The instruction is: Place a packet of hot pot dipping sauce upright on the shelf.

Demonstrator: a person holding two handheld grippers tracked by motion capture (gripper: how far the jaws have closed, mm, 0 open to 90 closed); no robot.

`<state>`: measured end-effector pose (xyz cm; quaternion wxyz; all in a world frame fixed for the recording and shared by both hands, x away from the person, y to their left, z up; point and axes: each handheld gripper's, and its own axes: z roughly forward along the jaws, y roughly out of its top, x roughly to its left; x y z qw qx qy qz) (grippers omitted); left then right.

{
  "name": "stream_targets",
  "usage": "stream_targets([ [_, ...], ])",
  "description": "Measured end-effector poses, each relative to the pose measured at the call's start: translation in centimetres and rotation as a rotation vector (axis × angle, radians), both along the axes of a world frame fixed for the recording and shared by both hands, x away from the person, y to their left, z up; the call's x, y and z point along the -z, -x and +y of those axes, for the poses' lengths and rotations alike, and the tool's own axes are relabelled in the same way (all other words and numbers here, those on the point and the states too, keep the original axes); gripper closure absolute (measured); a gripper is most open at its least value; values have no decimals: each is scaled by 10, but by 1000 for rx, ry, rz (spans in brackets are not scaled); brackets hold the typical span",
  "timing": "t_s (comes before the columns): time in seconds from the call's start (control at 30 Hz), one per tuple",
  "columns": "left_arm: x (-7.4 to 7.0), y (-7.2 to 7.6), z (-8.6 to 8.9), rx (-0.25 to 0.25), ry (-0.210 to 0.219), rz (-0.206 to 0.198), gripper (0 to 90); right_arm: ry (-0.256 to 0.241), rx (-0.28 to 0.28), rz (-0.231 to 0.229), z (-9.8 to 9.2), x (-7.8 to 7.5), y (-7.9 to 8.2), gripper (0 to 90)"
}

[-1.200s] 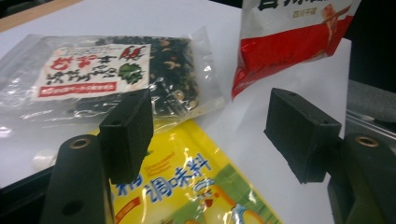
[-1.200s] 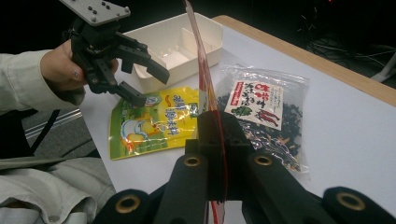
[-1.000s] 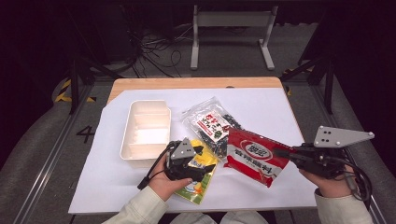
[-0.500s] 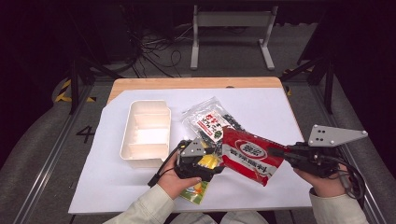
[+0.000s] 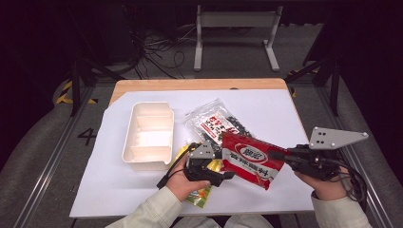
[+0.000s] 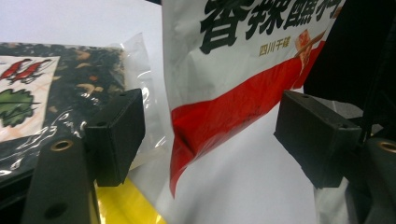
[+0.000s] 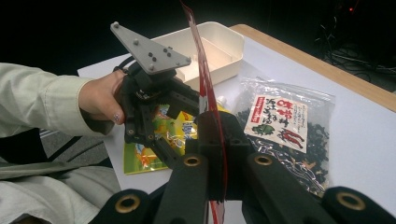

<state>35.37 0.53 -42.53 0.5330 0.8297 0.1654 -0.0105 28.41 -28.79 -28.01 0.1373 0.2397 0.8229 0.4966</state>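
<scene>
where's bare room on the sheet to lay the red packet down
Free: the white sheet beyond the clear spice bag, and its left margin beside the white tray. Crowded: the near middle, where the red packet, the yellow packet and the left gripper bunch together.

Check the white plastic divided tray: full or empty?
Empty. The white plastic divided tray shows bare compartments in the high view; the packets lie on the white sheet outside it.
</scene>
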Motion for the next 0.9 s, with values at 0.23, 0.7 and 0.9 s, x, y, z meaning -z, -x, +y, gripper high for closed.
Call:
stream_targets([
  [0.23,2,-2,-7,16,45,13,224,-5,-18,0,2,0,1,887],
  [0.7,-1,2,-11,46,81,5,415,-14,-47,-1,3,2,1,887],
  [0.9,-2,1,-10,49,83,42,492,-23,-46,-7,3,1,1,887],
])
